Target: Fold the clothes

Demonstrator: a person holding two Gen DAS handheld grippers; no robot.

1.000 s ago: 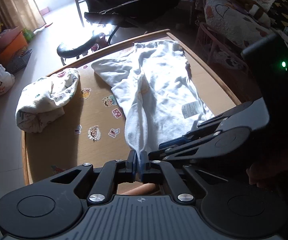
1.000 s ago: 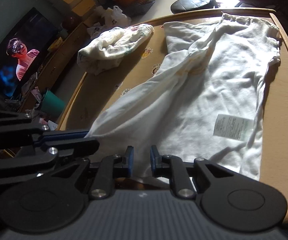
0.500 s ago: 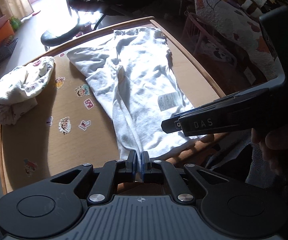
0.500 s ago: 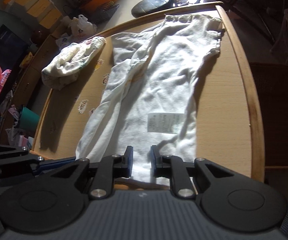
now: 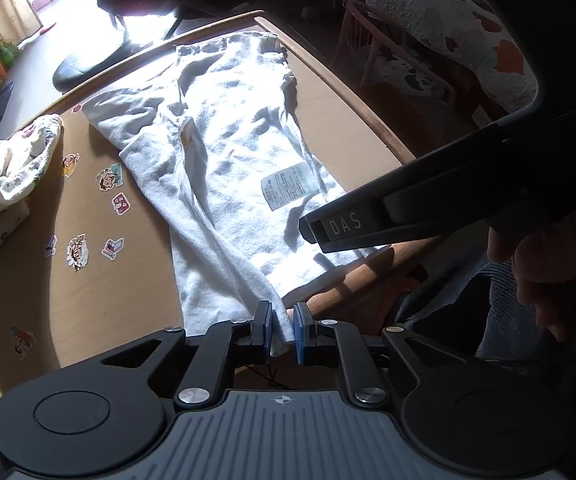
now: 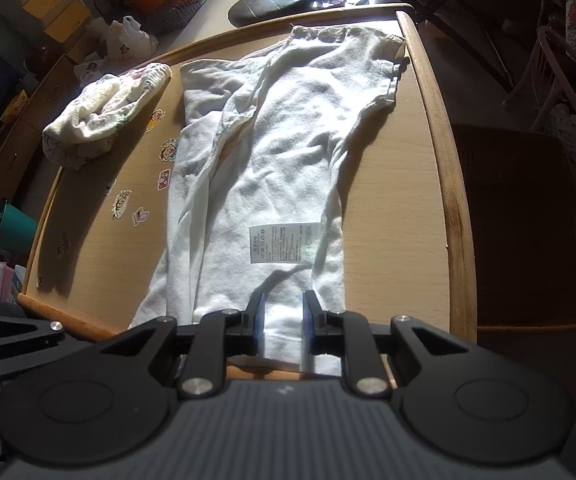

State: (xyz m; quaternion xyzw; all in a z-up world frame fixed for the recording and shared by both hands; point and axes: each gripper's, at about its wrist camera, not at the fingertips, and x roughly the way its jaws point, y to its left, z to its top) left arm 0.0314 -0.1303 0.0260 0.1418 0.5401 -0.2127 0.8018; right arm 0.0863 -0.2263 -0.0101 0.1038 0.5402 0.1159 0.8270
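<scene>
A white garment (image 5: 227, 160) lies spread lengthwise on the wooden table (image 5: 87, 300), inside out, its care label (image 5: 290, 184) facing up. Its near hem hangs over the table's front edge. My left gripper (image 5: 281, 328) is open, with a narrow gap between the blue pads and a fold of the hem loose in that gap. In the right wrist view the garment (image 6: 279, 140) runs away from my right gripper (image 6: 283, 320), which is open above the near hem, just short of the label (image 6: 283, 244). The right gripper's body (image 5: 368, 224) crosses the left wrist view.
A bundled patterned garment (image 6: 103, 116) sits at the table's far left. Cartoon stickers (image 6: 121, 204) dot the bare wood (image 6: 400, 200). A round dark stool (image 6: 271, 0) stands beyond the far edge, a brown chair (image 6: 520, 220) at the right. A hand (image 5: 548, 256) holds the right gripper.
The garment was drawn toward the near edge and now lies flatter. My left gripper, shut on the hem before, has parted its pads. The right gripper's gap has widened.
</scene>
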